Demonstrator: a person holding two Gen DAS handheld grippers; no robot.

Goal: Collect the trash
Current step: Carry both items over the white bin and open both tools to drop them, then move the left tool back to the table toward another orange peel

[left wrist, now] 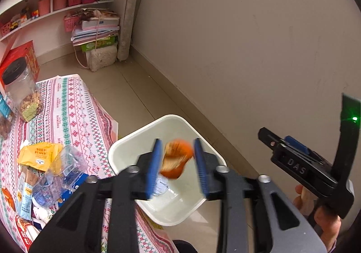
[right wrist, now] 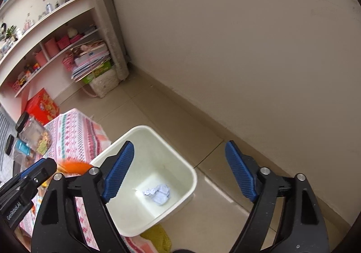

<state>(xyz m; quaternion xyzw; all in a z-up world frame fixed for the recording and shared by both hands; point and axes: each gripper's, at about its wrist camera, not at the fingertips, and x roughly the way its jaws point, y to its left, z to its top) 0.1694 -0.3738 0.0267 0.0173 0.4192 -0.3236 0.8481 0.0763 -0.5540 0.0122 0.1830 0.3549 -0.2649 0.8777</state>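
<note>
Left wrist view puts an orange wrapper, motion-blurred, between the blue pads of the left gripper, straight ahead of the tool and over the open mouth of the white bin. Clear gaps show on both sides of the wrapper, so the jaws stand parted and the pads do not press on it; my reading is that it is let go and dropping. Its long axis runs roughly along the fingers, tilted a little. Directly below and beyond the fingertips, on the bin's floor, lies a crumpled white paper, plain in the right wrist view.

The right gripper also hangs over the bin, jaws spread wide with nothing between them. In its view the orange wrapper shows only as a blur off to its left, beside the tip of the other tool.

More trash waits on the patterned tablecloth, to the left of the left gripper and below its fingers: a yellow packet, a crushed clear plastic bottle and other wrappers. That pile lies on the left tool's side, so the left hand is the nearer one for the next pick; the right would have to cross over the bin.
</note>
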